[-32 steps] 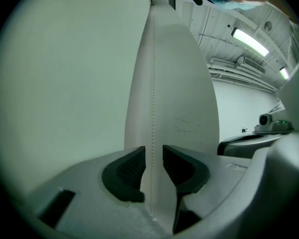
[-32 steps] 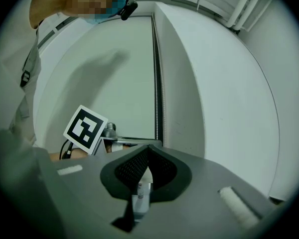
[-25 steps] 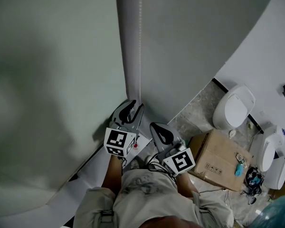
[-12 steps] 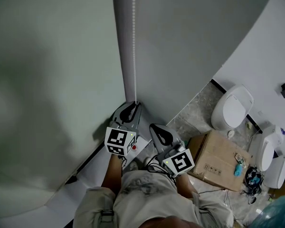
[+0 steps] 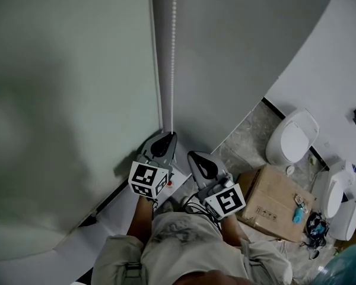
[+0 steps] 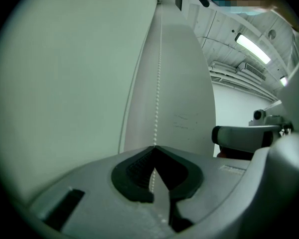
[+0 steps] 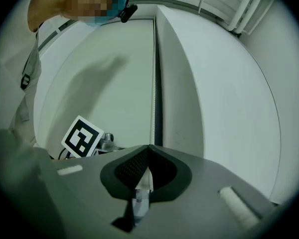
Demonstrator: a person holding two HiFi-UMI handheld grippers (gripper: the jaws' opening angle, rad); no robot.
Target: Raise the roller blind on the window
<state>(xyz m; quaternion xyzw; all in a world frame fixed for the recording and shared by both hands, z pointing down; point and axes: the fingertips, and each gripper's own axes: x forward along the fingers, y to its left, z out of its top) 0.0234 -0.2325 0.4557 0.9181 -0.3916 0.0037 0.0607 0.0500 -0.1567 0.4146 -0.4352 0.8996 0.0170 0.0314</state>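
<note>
Left gripper (image 6: pixel 153 148): jaws are closed tip to tip on the chain (image 6: pixel 158 93). Beads are seen entering at the tips and running down through the gap behind the pads.

Right gripper (image 7: pixel 148 148): jaws are likewise closed at the tips. A pale sliver is seen in the gap behind them; what it is cannot be told. No beads are made out there.

Both grippers are held low, before the person's waist, the left just beside the right. The left is on the chain; the right is set off to the chain's right, clear of it.

Chain: the long axis is vertical. It runs straight up from the left tips and out of the top of the head view. Only one strand is made out.

Blind (image 5: pixel 65 100): it lies left of the chain and is seen drawn down over the window for all the height shown.

Judged: the raise is barely begun. The coming pull must be made along the chain's axis, straight down. With the left already low, little travel is left below it, so a higher grasp by the right is likely called for.
</note>
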